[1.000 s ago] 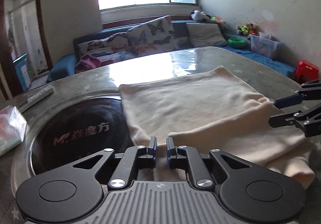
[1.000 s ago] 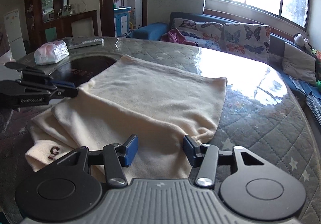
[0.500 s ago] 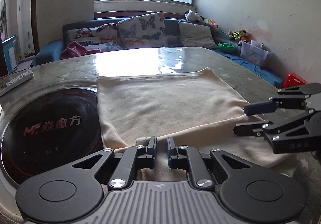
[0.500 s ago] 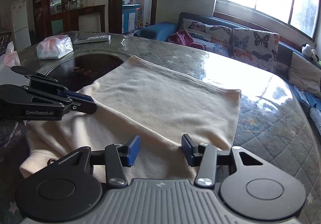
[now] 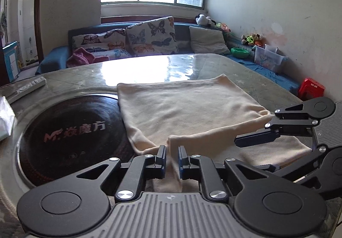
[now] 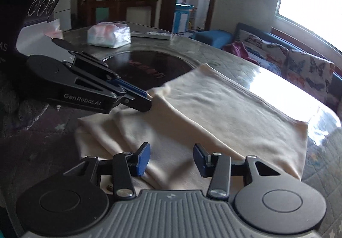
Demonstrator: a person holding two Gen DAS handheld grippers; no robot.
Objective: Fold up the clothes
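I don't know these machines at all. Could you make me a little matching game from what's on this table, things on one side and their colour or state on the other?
Things:
1. left tongs
2. right tongs
3. cloth
4. round hotplate

States:
A. dark, with lettering on it
B. open, holding nothing
C. cream, partly folded
D. shut on the cloth's fold

Pairs: 1-D, 2-B, 3-C, 4-A

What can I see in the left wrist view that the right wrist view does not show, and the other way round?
Only the left wrist view shows the green bowl, the red plastic stool and the soft toys by the white wall. Only the right wrist view shows the dark wooden cabinet and the white refrigerator. Both show the cream folded garment on the quilted table, the round black hob, the butterfly cushions, the left gripper pinching a cloth fold, and the right gripper open.
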